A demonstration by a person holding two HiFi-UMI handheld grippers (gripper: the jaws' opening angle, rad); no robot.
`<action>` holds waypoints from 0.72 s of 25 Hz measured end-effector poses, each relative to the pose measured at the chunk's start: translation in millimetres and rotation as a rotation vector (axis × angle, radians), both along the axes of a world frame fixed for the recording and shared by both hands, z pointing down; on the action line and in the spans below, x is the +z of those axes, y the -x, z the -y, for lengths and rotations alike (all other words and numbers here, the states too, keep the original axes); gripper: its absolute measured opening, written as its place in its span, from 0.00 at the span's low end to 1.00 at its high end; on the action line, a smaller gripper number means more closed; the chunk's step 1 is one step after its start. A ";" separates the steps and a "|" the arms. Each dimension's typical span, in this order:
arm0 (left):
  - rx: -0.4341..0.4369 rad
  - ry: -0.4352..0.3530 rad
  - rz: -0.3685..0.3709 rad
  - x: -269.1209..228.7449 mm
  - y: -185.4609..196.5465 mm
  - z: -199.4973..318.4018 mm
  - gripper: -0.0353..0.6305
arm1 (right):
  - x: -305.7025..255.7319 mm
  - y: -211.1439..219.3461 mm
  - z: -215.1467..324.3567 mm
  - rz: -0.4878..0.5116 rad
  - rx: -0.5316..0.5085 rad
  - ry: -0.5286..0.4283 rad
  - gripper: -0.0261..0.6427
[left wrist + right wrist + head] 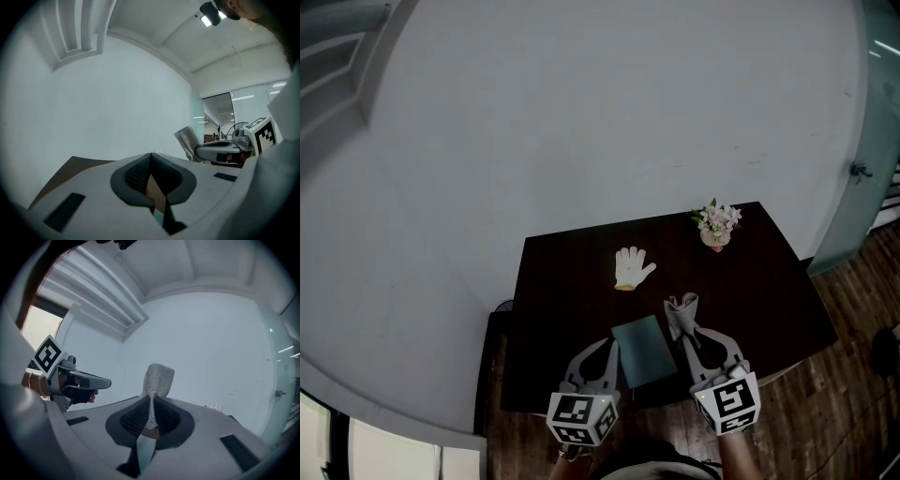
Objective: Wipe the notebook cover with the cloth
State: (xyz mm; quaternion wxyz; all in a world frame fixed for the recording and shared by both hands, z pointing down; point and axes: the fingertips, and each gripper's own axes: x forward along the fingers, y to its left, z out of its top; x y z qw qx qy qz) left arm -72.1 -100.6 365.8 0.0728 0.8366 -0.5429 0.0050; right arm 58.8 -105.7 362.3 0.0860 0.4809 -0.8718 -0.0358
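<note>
1. Lying flat near the dark table's (pixel 562 309) front edge, the plain teal notebook (pixel 644 350) sits between the grippers.
2. The right gripper (pixel 151 405) pinches a grey woven cloth (pixel 158 377).
3. The left gripper (pixel 151 157) is closed and empty.

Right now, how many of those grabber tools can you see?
2. The left gripper, shut and empty, is left of the notebook; the right gripper, right of it, is shut on the cloth.

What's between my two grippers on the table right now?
The teal notebook lies flat on the table between the left gripper and the right gripper, which holds the cloth. Nothing else is in that gap; the head view shows it.
</note>
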 end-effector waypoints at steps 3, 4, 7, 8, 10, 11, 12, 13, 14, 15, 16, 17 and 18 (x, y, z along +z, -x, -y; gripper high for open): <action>0.005 -0.002 -0.004 -3.4 -0.7 0.2 0.07 | -1.2 0.5 0.9 0.001 -0.001 0.006 0.08; 0.009 0.003 -0.008 -3.6 -1.2 0.1 0.07 | -1.5 0.6 1.1 0.002 -0.002 0.004 0.08; 0.021 0.018 -0.026 -2.3 -3.6 -0.7 0.07 | 0.8 -1.3 1.8 -0.003 0.002 0.008 0.08; 0.023 0.021 -0.027 -1.4 -4.3 -0.8 0.07 | 2.1 -2.1 2.1 -0.005 0.005 0.014 0.08; 0.026 0.025 -0.028 0.2 -5.8 -0.5 0.07 | 2.9 -2.6 2.9 -0.003 0.005 0.022 0.08; 0.028 0.027 -0.028 0.6 -6.9 -0.2 0.07 | 3.0 -3.0 3.6 0.001 0.006 0.022 0.08; 0.032 0.030 -0.030 0.8 -8.1 0.1 0.07 | 2.9 -3.7 4.3 0.006 0.009 0.021 0.08; 0.037 0.033 -0.034 0.7 -9.5 0.3 0.07 | 2.7 -4.5 5.0 0.010 0.013 0.022 0.08; 0.043 0.035 -0.041 0.4 -10.9 0.5 0.07 | 3.0 -5.3 5.5 0.011 0.016 0.024 0.08; 0.047 0.037 -0.047 -0.1 -12.2 0.7 0.07 | 3.8 -6.5 6.1 0.012 0.018 0.026 0.08; 0.050 0.037 -0.051 -0.3 -13.5 1.0 0.07 | 4.9 -7.9 6.8 0.014 0.019 0.028 0.08; 0.052 0.037 -0.052 -0.1 -14.7 1.4 0.07 | 5.8 -9.3 7.6 0.016 0.021 0.030 0.08; 0.053 0.038 -0.050 0.6 -16.0 1.7 0.07 | 6.6 -10.8 8.4 0.016 0.022 0.032 0.08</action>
